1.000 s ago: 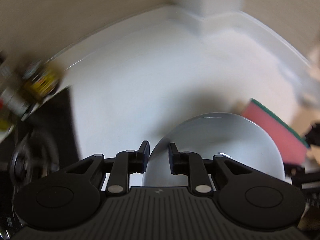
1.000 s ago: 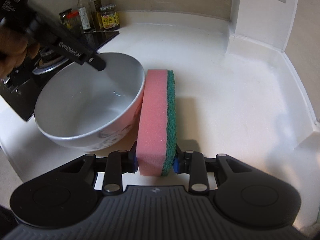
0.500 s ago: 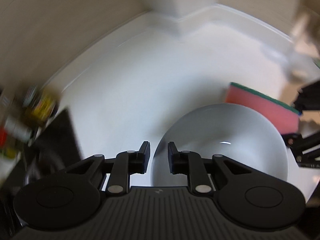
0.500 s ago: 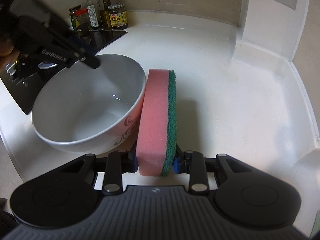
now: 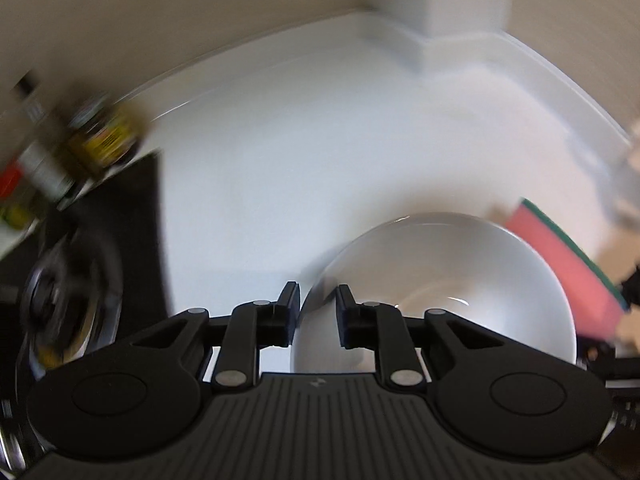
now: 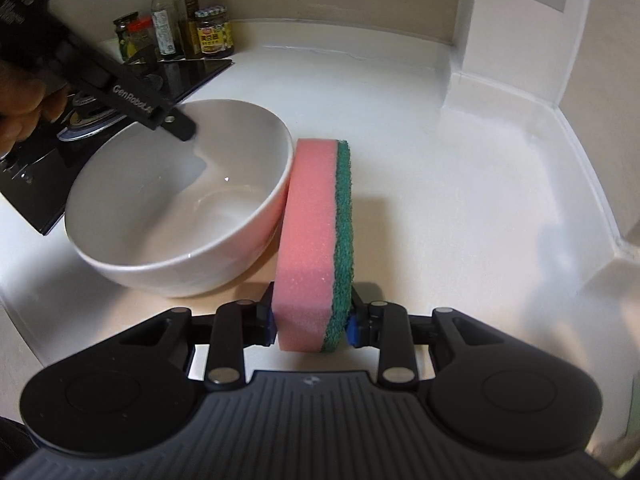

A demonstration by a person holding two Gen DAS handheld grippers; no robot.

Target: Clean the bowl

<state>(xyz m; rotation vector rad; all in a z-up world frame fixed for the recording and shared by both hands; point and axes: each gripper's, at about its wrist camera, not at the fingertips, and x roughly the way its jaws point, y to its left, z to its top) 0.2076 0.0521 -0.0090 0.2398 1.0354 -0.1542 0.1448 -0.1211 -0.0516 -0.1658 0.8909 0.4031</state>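
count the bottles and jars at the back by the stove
5 visible: tall clear bottle, dark bottle, yellow-label jar, red-lid jar, and a small jar furthest left. More may be hidden behind the left gripper.

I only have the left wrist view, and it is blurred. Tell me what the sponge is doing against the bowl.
Observer: The sponge stands on edge, its pink face against the outside of the bowl, clamped in the right hand-held gripper.
Operator: Report which face is turned away.
Observer: The green scouring side faces away from the bowl.
Operator: Check my own grip.
Observer: One finger of the left hand-held gripper sits inside the far rim; the jaws straddle the wall.
Operator: Name what is behind the bowl.
Observer: Bottles and jars stand at the wall, beside a black stove.
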